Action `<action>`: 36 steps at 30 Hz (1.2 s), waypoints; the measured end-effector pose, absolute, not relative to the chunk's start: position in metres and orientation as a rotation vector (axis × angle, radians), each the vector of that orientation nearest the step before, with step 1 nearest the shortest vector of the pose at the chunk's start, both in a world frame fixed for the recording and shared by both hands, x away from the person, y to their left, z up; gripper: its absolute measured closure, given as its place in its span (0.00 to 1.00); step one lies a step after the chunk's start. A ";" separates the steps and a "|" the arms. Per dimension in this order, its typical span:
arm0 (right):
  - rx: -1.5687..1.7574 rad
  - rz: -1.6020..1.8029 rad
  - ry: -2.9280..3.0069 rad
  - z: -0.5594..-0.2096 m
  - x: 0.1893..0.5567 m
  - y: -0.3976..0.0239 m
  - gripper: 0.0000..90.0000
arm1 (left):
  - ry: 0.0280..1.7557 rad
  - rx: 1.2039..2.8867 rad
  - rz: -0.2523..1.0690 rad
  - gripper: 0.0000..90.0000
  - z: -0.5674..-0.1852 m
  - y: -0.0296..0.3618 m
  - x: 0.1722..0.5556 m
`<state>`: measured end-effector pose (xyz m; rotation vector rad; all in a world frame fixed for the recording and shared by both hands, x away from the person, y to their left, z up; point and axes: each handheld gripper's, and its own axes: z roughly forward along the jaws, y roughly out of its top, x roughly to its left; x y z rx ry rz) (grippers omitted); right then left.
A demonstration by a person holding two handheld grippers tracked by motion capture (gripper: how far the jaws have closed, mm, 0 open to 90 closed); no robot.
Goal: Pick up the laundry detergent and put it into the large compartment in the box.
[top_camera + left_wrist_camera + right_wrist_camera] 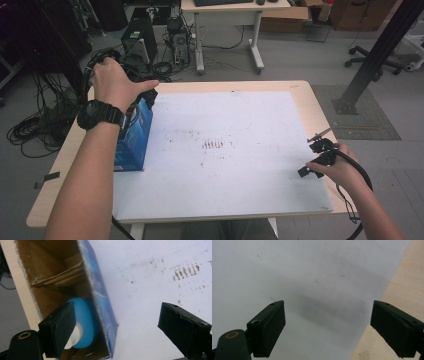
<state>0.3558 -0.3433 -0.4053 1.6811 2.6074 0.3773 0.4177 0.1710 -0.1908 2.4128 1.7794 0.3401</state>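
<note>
My left gripper [117,327] was spread wide, straddling the near wall of the open blue box [100,297] at the table's left edge; one jaw hung inside, just beside the blue roll [83,322] lying at the bottom. Risk noted: closing here would likely catch the cardboard wall with the roll, dragging or tipping the box off the wooden table [310,100]. My left hand [117,82] arched over the box top, wrist bent downward. My right gripper [328,327] sat parted and empty, low over the white sheet [225,150] near its right edge.
</note>
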 end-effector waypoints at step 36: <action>1.690 0.388 2.602 -0.407 0.353 -0.348 0.14 | 1.620 2.526 0.267 0.17 -0.225 0.112 0.419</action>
